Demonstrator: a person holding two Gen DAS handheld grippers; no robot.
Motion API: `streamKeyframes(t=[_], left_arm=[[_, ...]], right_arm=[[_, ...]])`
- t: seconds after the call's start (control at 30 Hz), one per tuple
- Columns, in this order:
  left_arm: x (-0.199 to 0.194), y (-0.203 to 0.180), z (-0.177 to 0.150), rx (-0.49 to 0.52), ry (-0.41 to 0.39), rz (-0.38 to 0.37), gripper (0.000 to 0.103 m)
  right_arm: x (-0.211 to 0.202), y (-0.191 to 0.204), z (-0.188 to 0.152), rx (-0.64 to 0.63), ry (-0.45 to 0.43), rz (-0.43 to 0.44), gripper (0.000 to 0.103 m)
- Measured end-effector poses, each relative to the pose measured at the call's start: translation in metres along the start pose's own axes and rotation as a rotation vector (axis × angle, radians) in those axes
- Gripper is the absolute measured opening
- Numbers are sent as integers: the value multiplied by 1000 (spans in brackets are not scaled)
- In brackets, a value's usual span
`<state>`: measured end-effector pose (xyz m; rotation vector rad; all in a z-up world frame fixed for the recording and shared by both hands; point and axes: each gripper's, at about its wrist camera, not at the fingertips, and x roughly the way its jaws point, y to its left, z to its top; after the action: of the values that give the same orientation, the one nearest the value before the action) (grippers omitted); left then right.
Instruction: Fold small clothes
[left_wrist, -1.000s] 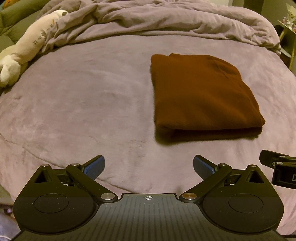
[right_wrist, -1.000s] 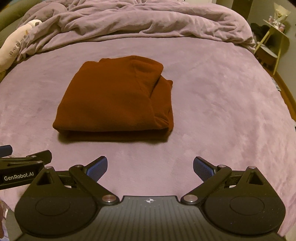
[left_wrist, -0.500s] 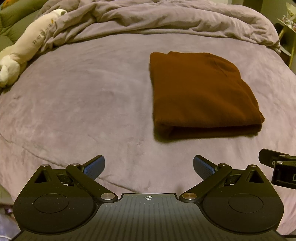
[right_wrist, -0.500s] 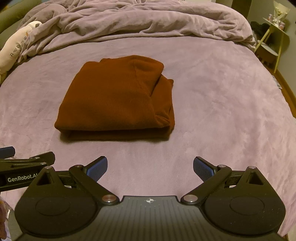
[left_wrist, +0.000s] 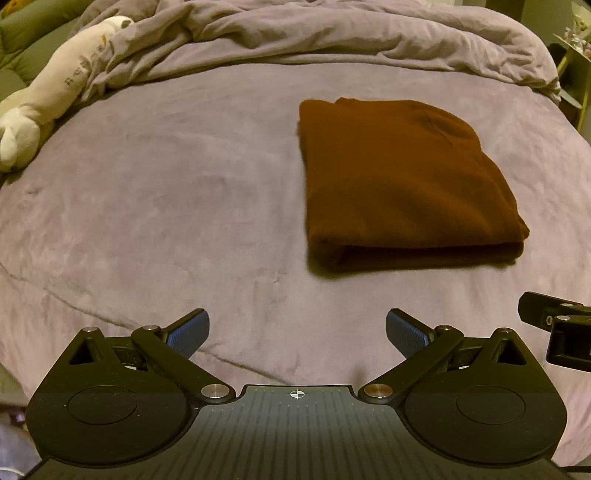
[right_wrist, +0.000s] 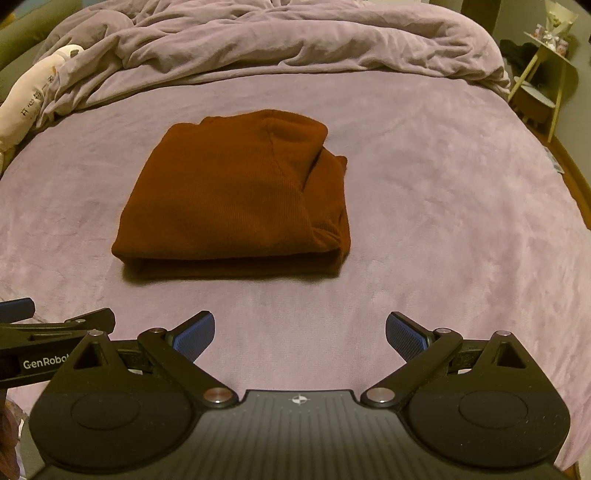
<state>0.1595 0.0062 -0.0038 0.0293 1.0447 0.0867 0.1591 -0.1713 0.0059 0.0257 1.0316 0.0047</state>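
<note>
A rust-brown garment (left_wrist: 402, 184) lies folded into a thick rectangle on the purple bed cover (left_wrist: 166, 206); it also shows in the right wrist view (right_wrist: 236, 206). My left gripper (left_wrist: 297, 332) is open and empty, near the bed's front edge, to the left of and short of the garment. My right gripper (right_wrist: 300, 332) is open and empty, short of the garment's near fold. Each gripper shows at the edge of the other's view: the right one in the left wrist view (left_wrist: 557, 332), the left one in the right wrist view (right_wrist: 44, 332).
A crumpled purple duvet (left_wrist: 314, 37) is heaped across the back of the bed. A long white plush toy (left_wrist: 48, 99) lies at the far left. A small yellow side table (right_wrist: 546, 74) stands off the bed's right side.
Both views have tilted or drawn back slightly, so the garment sits a little higher in each frame. The garment has not moved and both grippers stay open.
</note>
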Motion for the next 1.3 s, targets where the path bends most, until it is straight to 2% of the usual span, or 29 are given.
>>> streamKeyframes(t=[1.3], left_arm=[[-2, -3, -3, -11, 2, 3, 103]], right_arm=[[-1, 0, -2, 10, 0, 4, 99]])
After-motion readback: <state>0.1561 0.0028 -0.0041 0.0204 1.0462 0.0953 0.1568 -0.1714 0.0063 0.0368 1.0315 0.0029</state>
